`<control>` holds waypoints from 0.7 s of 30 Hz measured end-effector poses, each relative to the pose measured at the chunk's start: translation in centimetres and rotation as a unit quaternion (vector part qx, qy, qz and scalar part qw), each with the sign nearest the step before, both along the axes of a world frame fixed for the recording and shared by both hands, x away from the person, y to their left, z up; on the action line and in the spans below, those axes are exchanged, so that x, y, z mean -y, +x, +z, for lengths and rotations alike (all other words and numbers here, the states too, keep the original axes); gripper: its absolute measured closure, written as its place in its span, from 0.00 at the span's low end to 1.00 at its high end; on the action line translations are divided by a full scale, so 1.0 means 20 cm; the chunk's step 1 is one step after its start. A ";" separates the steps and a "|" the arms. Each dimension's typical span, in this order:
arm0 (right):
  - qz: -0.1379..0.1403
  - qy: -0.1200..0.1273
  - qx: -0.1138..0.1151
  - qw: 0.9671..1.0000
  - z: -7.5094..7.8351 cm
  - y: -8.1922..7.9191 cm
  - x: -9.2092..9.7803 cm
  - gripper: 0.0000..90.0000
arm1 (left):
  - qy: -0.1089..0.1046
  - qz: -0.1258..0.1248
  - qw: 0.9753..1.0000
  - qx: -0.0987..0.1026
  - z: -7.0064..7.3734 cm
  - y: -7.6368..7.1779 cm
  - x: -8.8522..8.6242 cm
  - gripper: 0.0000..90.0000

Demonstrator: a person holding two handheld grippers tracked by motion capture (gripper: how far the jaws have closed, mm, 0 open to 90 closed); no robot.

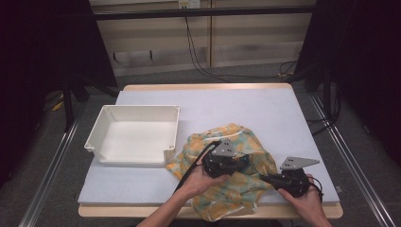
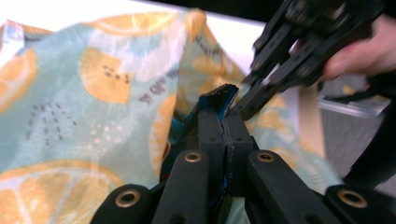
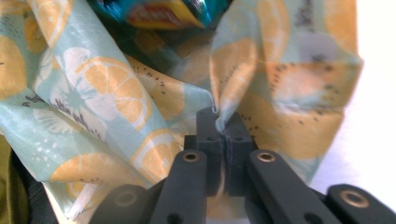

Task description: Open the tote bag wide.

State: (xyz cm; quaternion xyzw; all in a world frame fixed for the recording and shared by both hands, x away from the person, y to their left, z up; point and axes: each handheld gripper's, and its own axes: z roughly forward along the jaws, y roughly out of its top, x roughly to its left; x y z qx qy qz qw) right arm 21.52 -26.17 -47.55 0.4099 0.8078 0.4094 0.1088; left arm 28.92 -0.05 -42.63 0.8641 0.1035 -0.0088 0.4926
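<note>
A cloth bag [image 1: 236,182] printed with orange and lemon slices on pale blue lies crumpled at the table's front middle. My left gripper [image 2: 225,116] reaches into its mouth, shut on the edge of a shiny blue packet [image 2: 223,94]. In the high view the left gripper [image 1: 242,163] sits over the bag's centre. My right gripper [image 3: 224,123] is shut on a fold of the cloth bag [image 3: 107,98] at its right rim, holding it up. The blue, yellow and red packet [image 3: 159,11] shows inside the opening. The right gripper [image 1: 264,178] is at the bag's right side.
A white open bin [image 1: 135,135], nothing inside it, stands on the table left of the bag. The grey table top [image 1: 265,111] extends behind and to the right. The table's front edge [image 1: 142,210] is close under the bag.
</note>
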 end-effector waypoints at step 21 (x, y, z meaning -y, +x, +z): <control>-0.007 0.020 0.028 0.999 0.10 0.07 0.01 0.83 | -0.066 0.003 0.998 0.015 0.17 0.00 -0.11 0.99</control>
